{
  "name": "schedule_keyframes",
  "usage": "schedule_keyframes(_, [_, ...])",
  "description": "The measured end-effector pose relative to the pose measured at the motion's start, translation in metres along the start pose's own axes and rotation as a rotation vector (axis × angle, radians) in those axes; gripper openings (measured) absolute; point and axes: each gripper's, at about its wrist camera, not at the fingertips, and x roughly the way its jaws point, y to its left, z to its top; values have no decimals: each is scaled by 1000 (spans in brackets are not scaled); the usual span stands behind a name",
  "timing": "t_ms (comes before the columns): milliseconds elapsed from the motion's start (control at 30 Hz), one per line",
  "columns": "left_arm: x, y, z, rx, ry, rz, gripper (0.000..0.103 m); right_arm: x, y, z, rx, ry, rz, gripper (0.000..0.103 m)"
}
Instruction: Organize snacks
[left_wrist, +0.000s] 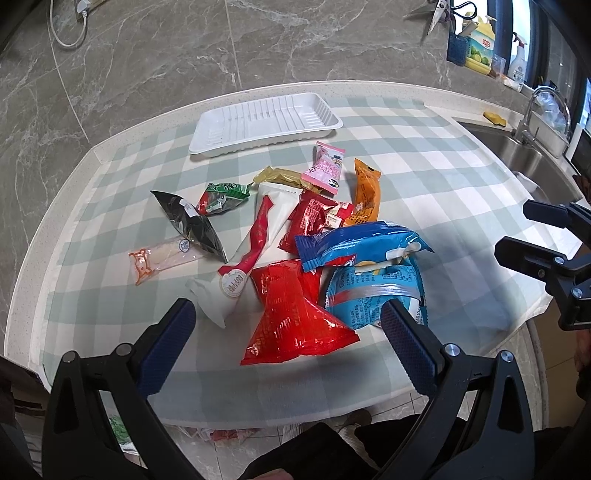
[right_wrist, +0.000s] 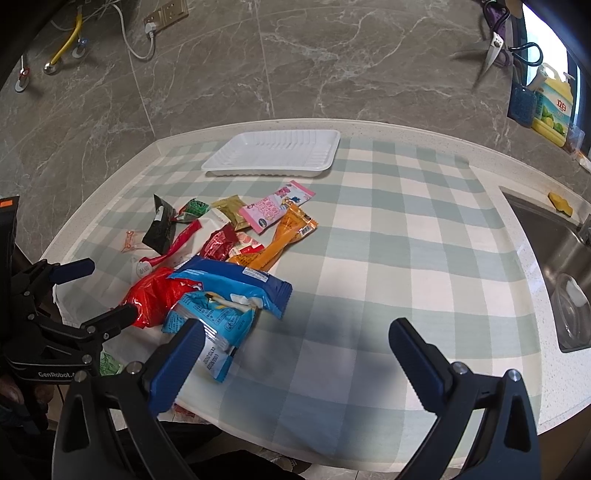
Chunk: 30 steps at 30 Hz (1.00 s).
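A pile of snack packets lies on the checked cloth: a big red bag (left_wrist: 291, 314) (right_wrist: 155, 295), two blue bags (left_wrist: 362, 243) (right_wrist: 236, 284), a white-and-red pack (left_wrist: 251, 251), an orange pack (left_wrist: 365, 192) (right_wrist: 284, 236), a pink pack (left_wrist: 325, 168) (right_wrist: 275, 206), and a black one (left_wrist: 188, 221). An empty white tray (left_wrist: 264, 122) (right_wrist: 273, 153) sits behind the pile. My left gripper (left_wrist: 288, 325) is open, just above the red bag's near end. My right gripper (right_wrist: 295, 339) is open over bare cloth, to the right of the blue bags.
A steel sink (right_wrist: 554, 258) with a tap (left_wrist: 535, 110) lies at the right. Detergent bottles (left_wrist: 480, 48) (right_wrist: 550, 107) and scissors (right_wrist: 493, 48) stand and hang at the back right. The marble wall (left_wrist: 258, 48) rises behind the counter. The counter's front edge is close below the grippers.
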Motion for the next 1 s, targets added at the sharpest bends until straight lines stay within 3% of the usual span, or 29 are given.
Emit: schedule_keyframes(1000, [3,2,-1,-9,1,0,101,1,3,0,-2,-1,2,102])
